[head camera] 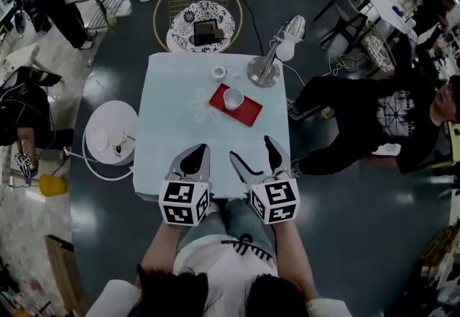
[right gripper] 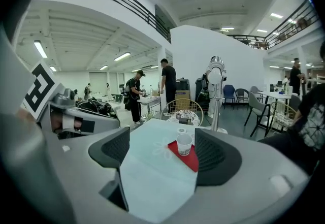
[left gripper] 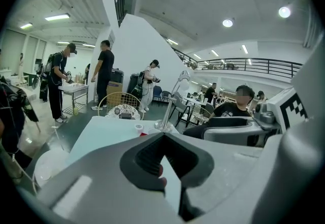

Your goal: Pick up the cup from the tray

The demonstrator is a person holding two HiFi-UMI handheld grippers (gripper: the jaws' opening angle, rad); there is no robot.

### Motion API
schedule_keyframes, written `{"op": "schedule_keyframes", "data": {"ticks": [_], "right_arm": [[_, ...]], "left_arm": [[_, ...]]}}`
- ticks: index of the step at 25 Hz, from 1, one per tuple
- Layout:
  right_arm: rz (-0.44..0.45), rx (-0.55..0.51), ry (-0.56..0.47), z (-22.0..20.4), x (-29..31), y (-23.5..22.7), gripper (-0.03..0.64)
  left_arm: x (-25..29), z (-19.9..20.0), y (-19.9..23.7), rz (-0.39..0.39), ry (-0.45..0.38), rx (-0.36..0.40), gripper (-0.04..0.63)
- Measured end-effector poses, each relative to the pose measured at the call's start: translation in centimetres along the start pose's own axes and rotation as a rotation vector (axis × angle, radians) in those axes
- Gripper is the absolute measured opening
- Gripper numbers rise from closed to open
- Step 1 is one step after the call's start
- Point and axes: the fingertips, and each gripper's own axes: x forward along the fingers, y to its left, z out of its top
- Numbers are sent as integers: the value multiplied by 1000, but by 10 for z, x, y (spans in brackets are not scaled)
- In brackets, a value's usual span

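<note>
White paper cup [head camera: 233, 98] on flat red tray [head camera: 249, 113]: likely light, crushable; gentle mid-wall pinch. Right gripper [head camera: 253, 150] fingers wide apart, left gripper [head camera: 195, 154] fingers pressed together, both empty.

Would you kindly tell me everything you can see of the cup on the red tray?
The cup is small and white, looks like paper, and tapers slightly. The right gripper view shows faint dark print low on its side. It stands upright, mouth open upward, roughly in the middle of the flat red tray. Only the tray touches it; the right tongs are open and well short of it.
</note>
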Motion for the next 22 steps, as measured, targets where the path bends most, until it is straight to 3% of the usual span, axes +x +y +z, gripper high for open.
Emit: {"op": "schedule_keyframes", "data": {"ticks": [7,12,18,22], "right_arm": [[16,-26,21,11,54,-25,422],[41,-25,51,15,97,-36,428],[83,-8,137,-5,151,-63,434],[110,-13,193,-23,181,-77,444]], "left_arm": [[29,12,17,15,5,10,0],[54,25,42,113,-14,-23,0],[95,19,52,113,55,-73,0],[117,22,76,255,28,-82,1]]}}
